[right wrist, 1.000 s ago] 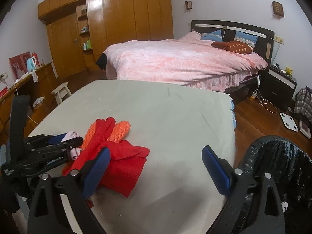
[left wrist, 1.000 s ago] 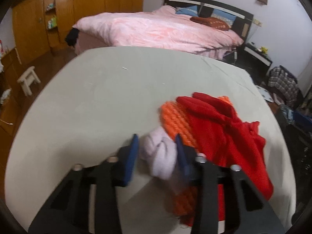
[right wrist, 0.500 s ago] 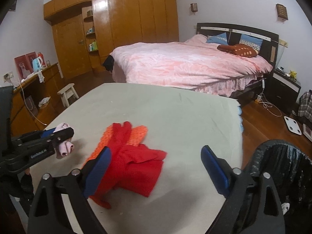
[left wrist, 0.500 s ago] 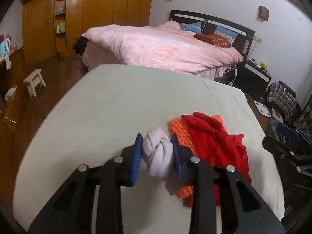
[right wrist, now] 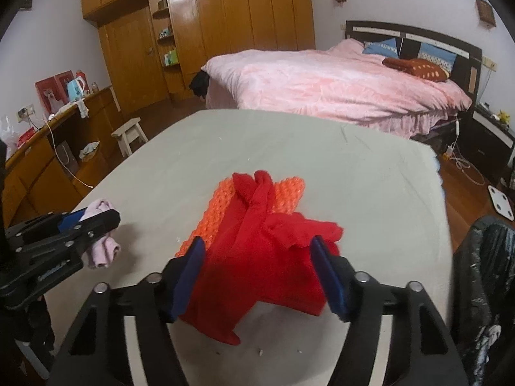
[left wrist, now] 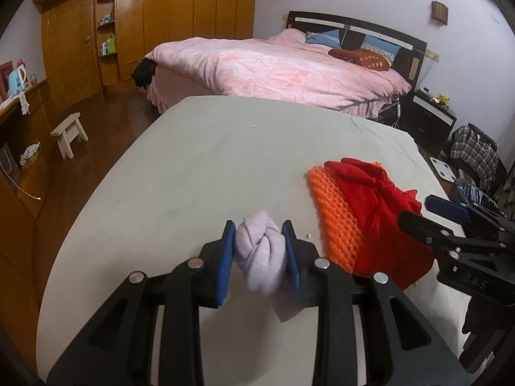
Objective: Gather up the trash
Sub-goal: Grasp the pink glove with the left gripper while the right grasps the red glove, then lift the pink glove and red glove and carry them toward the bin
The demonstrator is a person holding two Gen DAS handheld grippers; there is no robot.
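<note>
Now the left gripper (left wrist: 260,251) clamps the lilac sock (left wrist: 261,254), while the right gripper (right wrist: 261,273), closing, straddles the red garment (right wrist: 267,251).

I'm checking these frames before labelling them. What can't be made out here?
- Trash bin, right wrist view: cut off by the frame edge and the gripper body; its contents are hidden.
- Orange knit piece: mostly covered by the red cloth.
- Right gripper, jaws just closing around the red cloth: pad contact unclear.
- Pale pink bundle in the left gripper: what it is stays unclear.
</note>
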